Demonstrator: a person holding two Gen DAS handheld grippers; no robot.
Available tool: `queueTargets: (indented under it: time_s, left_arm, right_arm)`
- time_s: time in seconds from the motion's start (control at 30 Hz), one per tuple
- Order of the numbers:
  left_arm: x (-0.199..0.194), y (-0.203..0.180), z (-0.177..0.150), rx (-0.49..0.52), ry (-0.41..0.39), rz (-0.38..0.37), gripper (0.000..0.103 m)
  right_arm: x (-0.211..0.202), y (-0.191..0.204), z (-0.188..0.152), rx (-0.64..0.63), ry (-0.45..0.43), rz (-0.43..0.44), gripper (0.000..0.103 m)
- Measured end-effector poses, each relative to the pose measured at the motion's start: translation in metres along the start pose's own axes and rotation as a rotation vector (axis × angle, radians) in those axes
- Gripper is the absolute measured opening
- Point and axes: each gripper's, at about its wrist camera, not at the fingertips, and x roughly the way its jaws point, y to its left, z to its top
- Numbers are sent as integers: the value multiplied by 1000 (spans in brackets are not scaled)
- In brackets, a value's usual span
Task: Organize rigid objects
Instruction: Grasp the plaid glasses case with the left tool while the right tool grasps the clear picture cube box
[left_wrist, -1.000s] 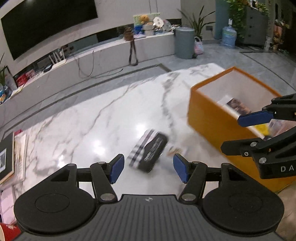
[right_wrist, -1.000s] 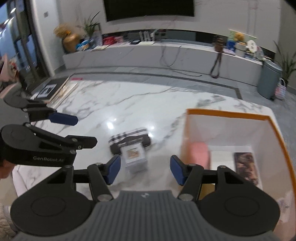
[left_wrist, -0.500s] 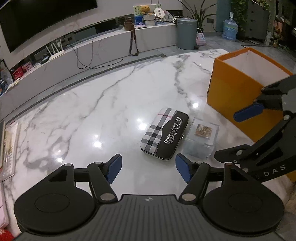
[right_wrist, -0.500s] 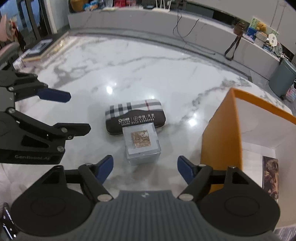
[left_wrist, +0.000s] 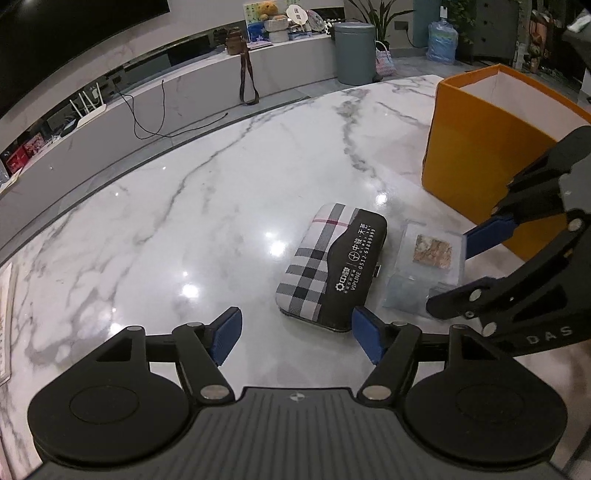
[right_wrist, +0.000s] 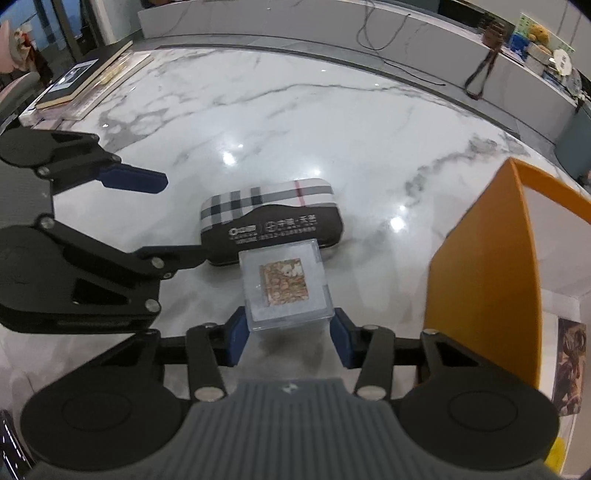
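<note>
Clear cube (right_wrist: 286, 286) on the marble table (right_wrist: 295, 122), touching the plaid case (right_wrist: 269, 218), right gripper (right_wrist: 286, 334) closing with the cube's near end between its blue pads, left gripper (left_wrist: 297, 339) opening, empty, the case just ahead, orange box (left_wrist: 480, 147) nearby

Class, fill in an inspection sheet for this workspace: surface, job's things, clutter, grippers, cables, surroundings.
Surface: glossy white marble table, lamp glare on it.
Job's things: plaid case lying flat; clear square box against its long side; orange box open on top, printed items inside.
Clutter: books at the far corner.
Grippers: left hand-held gripper opening, nothing between its jaws; right hand-held gripper closing, the clear box between its pads.
Cables: black cable on the wall bench.
Surroundings: grey bin, plant, water bottle.
</note>
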Motion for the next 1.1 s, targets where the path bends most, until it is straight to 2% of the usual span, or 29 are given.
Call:
queueTargets:
  time_s: [0.13, 0.43, 0.53, 0.57, 0.6, 0.7, 0.9, 1.1]
  left_arm:
    - [11, -4, 7, 25, -5, -9, 89]
    - [39, -12, 21, 85, 10, -54, 91]
    - [41, -7, 21, 46, 2, -76, 88]
    - [42, -5, 21, 21, 2, -94, 78]
    - [42, -3, 21, -4, 2, -121, 75]
    - [38, -7, 19, 0, 6, -101, 74]
    - [18, -2, 1, -37, 85, -99, 74]
    - [-5, 2, -24, -165, 178, -41, 73]
  right_arm:
    - [0, -6, -1, 25, -15, -4, 48]
    - [5, -11, -4, 57, 0, 25, 48]
    - [7, -12, -4, 62, 2, 27, 48]
    - [7, -12, -4, 64, 1, 29, 48]
    - [7, -12, -4, 65, 1, 32, 48]
    - [7, -12, -6, 72, -1, 35, 48]
    - [3, -9, -11, 60, -10, 54, 46]
    - [-5, -4, -20, 53, -15, 81, 46]
